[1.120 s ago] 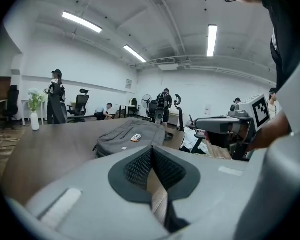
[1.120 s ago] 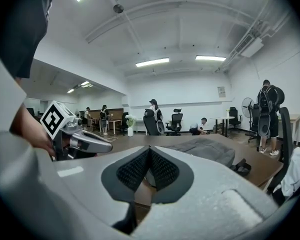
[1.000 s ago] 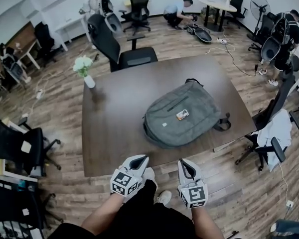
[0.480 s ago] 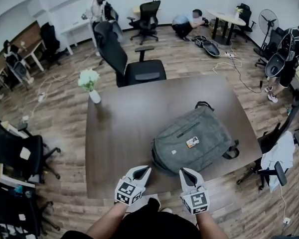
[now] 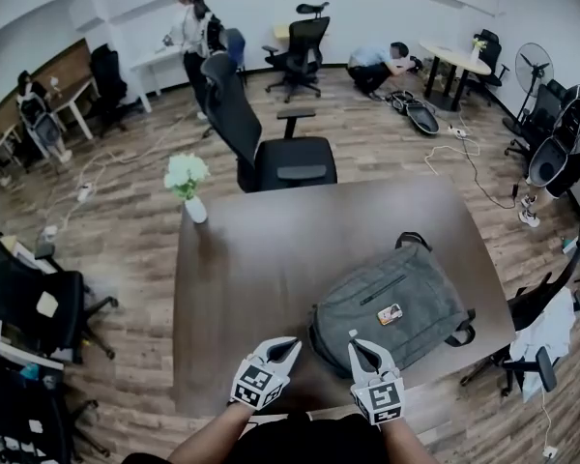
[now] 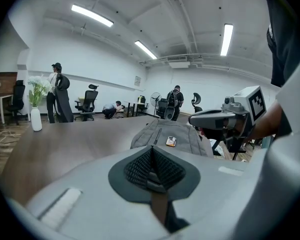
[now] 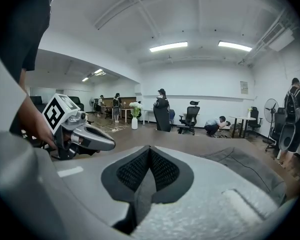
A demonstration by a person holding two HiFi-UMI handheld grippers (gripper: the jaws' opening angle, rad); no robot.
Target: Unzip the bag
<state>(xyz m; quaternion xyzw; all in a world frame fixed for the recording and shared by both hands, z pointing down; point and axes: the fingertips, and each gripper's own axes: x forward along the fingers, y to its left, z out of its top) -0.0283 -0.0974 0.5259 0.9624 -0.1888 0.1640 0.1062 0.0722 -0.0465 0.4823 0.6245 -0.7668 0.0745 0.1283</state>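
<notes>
Dark brown wooden table (image 5: pixel 242 288) on wood-plank flooring (image 5: pixel 126 240): at its near edge the white left gripper (image 5: pixel 286 346) and white right gripper (image 5: pixel 357 348) are held side by side. Each pair of jaws is pressed together, with nothing pinched between them. Just beyond the tips, a grey fabric backpack (image 5: pixel 416 303) is laid flat on the table's right half, with a small orange-and-white tag (image 5: pixel 390 314) on its upper face. Seen from above, the backpack's near-left corner falls between the two tips. The right gripper is closest to it and the left gripper is just to the left; contact cannot be made out. At the table's far-left corner a white vase of white flowers (image 5: pixel 189 187) is stood, and a black office chair (image 5: pixel 288 174) is drawn up behind. Several people (image 5: pixel 195 32) are seen by the far wall.
</notes>
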